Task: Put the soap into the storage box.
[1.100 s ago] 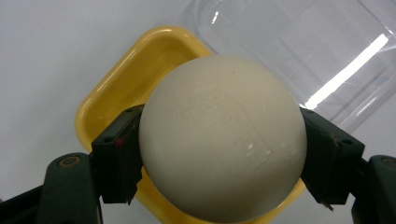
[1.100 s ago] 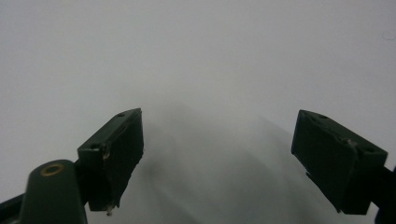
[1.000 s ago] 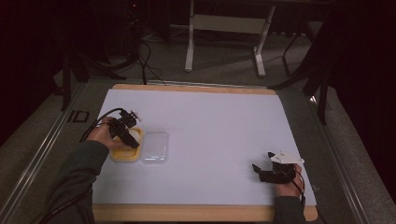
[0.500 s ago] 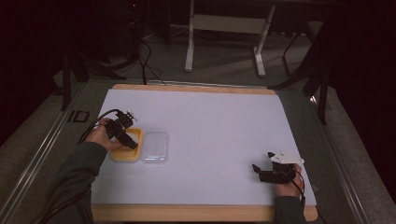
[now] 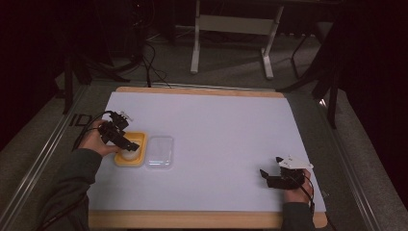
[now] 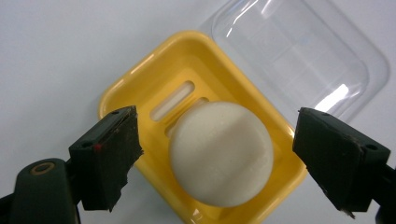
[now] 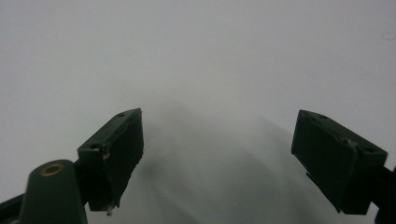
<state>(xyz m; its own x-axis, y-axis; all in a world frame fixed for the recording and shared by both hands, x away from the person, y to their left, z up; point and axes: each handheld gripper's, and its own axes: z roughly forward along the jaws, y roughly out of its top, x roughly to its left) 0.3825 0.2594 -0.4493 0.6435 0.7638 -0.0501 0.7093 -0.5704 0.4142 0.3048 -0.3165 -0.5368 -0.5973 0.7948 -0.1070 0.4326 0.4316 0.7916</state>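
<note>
A round white soap (image 6: 221, 159) is seen lying in a yellow dish (image 6: 135, 88) on the desk (image 5: 221, 125), at about 9 o'clock in the high view. A clear lid (image 6: 299, 56) lies touching the dish at its 3 o'clock side there. The left tongs (image 6: 215, 154) are held over the soap; their jaws have just been opening and stand released, the soap between them but untouched. The right tongs (image 7: 217, 156) are held released over bare desk near 5 o'clock.
</note>
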